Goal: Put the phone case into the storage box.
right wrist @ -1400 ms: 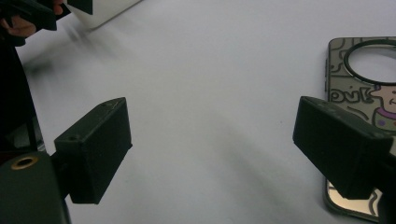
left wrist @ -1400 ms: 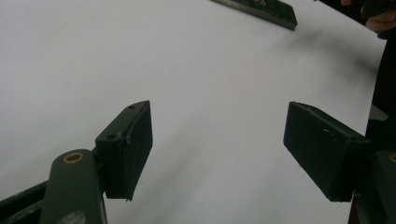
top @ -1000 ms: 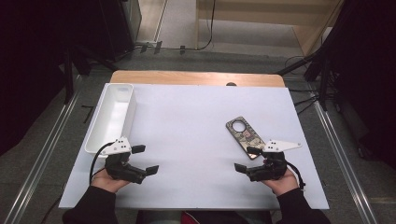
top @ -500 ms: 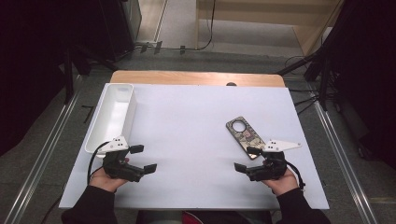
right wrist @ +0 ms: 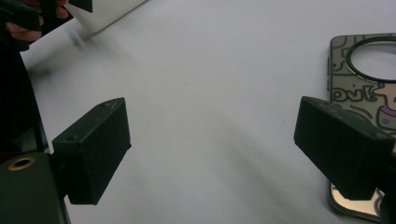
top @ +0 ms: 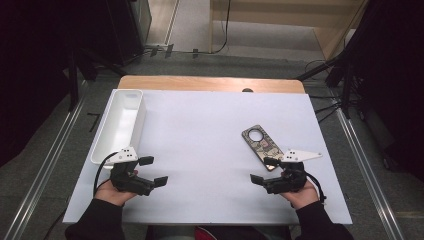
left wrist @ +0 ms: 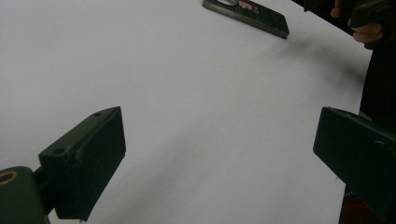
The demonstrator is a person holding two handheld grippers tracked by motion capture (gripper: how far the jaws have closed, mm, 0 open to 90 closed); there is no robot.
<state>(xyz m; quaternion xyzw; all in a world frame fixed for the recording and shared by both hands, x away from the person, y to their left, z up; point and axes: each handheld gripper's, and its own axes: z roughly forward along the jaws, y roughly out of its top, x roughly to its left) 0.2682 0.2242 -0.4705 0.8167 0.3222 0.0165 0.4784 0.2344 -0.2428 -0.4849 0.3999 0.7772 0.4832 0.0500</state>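
Left tongs (top: 153,171) edged inward; patterned dark phone case (top: 262,146) lies flat.

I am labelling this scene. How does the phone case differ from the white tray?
The phone case is dark, patterned and flat; the white tray is plain, larger and has raised walls. The phone case lies beside the right gripper; the white tray lies near the left gripper. Both rest on the table, ungripped.

Lighting: even, overhead; white tabletop (top: 210,140) bright, surrounding floor and room edges dim to black. Shadows: soft, faint, beneath each claw. Glare: mild on the tabletop in both gripper views. Focus: near jaws soft; far hands blurred. High view slightly grainy.
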